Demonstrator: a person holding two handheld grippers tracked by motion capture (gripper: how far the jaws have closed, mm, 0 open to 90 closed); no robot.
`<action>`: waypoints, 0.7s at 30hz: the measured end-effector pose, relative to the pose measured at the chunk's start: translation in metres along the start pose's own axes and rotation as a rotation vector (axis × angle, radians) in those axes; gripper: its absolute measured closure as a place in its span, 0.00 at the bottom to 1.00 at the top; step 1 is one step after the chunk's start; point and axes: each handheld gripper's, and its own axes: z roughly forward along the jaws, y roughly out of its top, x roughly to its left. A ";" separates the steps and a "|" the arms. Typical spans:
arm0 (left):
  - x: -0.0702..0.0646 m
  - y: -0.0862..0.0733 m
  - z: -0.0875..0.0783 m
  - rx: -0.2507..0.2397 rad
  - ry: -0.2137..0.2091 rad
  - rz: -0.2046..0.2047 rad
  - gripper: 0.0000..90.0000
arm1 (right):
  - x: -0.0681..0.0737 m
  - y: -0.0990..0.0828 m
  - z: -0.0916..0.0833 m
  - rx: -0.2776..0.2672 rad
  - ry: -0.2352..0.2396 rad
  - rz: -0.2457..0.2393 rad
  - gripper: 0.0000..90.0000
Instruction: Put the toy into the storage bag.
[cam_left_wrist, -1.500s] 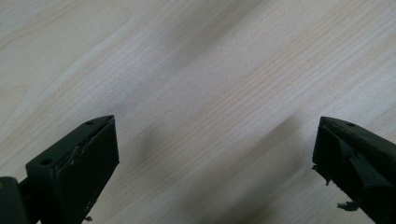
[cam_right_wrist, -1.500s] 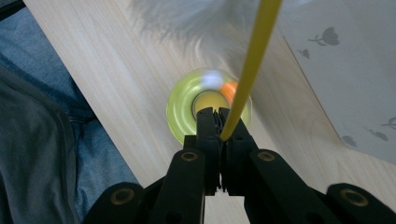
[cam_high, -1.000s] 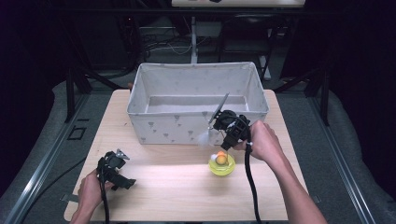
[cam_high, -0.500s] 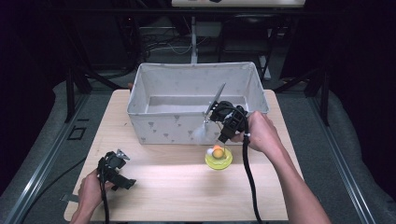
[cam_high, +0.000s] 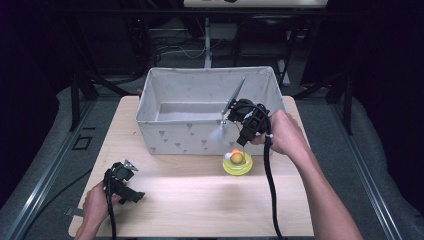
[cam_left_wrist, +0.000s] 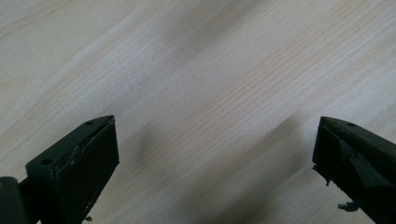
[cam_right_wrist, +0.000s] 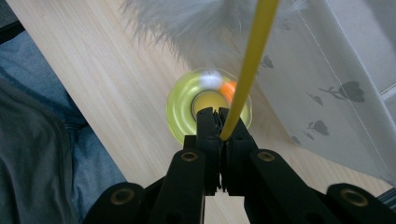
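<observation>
Two tongs: right tongs (cam_right_wrist: 219, 122) pinch thin yellow stick (cam_right_wrist: 250, 60), fluffy feather (cam_right_wrist: 187, 21).

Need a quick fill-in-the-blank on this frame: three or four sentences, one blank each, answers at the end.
1. The right gripper is shut on a thin ____ stick tipped with a feather.
2. The left gripper hovers over the bare wooden table with its jaws ____.
3. The yellow-green round toy sits on the table just in front of the fabric ____.
4. The feather hangs ____ the round toy.

Missing words: yellow; open; bin; above
</observation>
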 end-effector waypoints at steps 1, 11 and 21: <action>0.000 0.000 0.000 0.001 -0.002 0.001 0.01 | -0.001 0.001 -0.002 0.001 -0.002 -0.001 0.98; 0.001 0.000 0.002 0.006 -0.016 -0.010 0.01 | -0.005 0.007 -0.017 0.016 -0.003 -0.011 0.98; -0.001 0.001 0.002 -0.010 -0.025 -0.012 0.00 | -0.012 0.012 -0.026 0.018 0.008 -0.018 0.98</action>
